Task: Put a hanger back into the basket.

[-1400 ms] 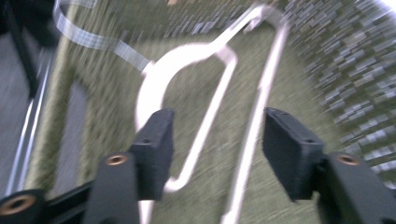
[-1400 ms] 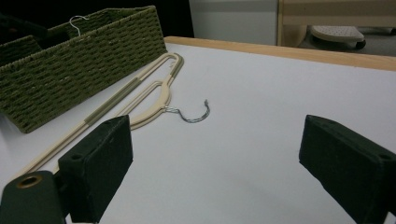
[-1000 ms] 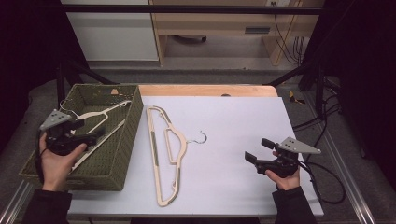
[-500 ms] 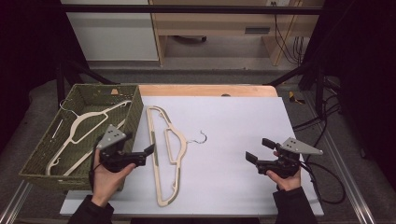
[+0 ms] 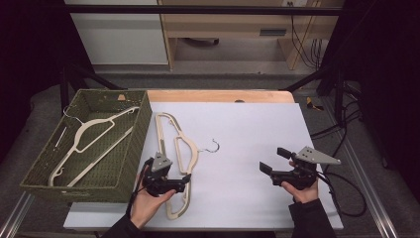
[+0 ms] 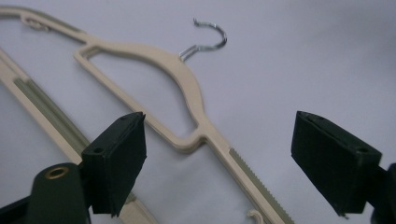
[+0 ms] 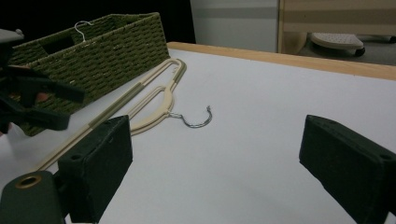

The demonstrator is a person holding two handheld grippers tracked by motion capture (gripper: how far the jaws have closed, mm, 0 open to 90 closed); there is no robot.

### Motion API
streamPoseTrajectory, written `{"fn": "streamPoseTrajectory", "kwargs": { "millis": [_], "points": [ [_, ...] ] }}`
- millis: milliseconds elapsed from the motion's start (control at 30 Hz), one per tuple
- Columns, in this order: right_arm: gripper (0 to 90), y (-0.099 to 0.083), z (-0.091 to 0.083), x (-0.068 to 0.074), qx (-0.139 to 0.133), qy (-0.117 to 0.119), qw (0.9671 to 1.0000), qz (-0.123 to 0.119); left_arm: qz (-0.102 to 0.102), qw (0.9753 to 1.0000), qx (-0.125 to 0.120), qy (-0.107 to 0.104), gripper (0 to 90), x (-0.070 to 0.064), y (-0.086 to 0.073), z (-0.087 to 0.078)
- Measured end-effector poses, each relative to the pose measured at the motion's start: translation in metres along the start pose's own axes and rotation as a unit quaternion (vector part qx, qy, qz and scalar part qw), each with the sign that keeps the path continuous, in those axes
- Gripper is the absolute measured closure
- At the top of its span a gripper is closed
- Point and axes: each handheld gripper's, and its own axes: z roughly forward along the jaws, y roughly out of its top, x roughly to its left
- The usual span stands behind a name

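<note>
My left gripper (image 5: 184,179) sits low over the cream hanger (image 5: 177,148) on the white table (image 5: 247,129), jaws spread wide with nothing between them. In the left gripper view the hanger's (image 6: 187,100) shoulder and lower bar run up between my two black pads (image 6: 119,158); I cannot tell whether the pads touch it. Its metal hook (image 6: 208,39) points away from me, lying flat on the table.

My right gripper (image 5: 270,161) rests at the right side of the table, well apart from the hanger, jaws also wide apart and empty. In the right gripper view, the hanger (image 7: 154,100) lies ahead to the left, its hook (image 7: 196,119) curling toward the middle of the table.

A green woven basket (image 5: 131,148) stands at the left edge of the table, just beside the hanger. Inside it lies a second cream hanger (image 5: 91,139), its hook near the basket's far left corner.
</note>
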Motion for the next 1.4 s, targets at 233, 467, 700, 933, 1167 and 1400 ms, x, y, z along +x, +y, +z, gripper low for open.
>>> {"fn": "streamPoseTrajectory", "kwargs": {
  "millis": [233,467,700,933,1167,1400],
  "points": [
    [10.3,-0.001,0.003,0.001,0.005,0.004,1.0000,-0.002,-0.008,0.9990,0.043,-0.011,36.0,-0.007,-0.012,0.025],
    [10.3,0.000,0.001,0.002,0.002,0.009,0.9999,-0.005,0.004,0.9977,0.067,-0.006,51.2,-0.020,-0.020,0.034],
    [10.4,0.000,0.002,0.003,0.005,0.010,0.9999,-0.003,-0.021,0.9973,0.070,-0.010,60.8,-0.014,-0.019,0.031],
    [10.4,0.000,0.002,0.003,0.002,0.009,1.0000,-0.002,-0.030,0.9964,0.074,-0.028,66.7,-0.007,-0.020,0.024],
    [10.4,-0.001,0.003,0.003,0.006,0.013,0.9999,-0.006,-0.034,0.9957,0.082,-0.026,69.9,0.000,-0.025,0.016],
    [10.4,0.000,0.002,0.003,0.005,0.011,0.9999,-0.005,-0.035,0.9954,0.089,-0.013,68.3,-0.002,-0.028,0.013]
  ]
}}
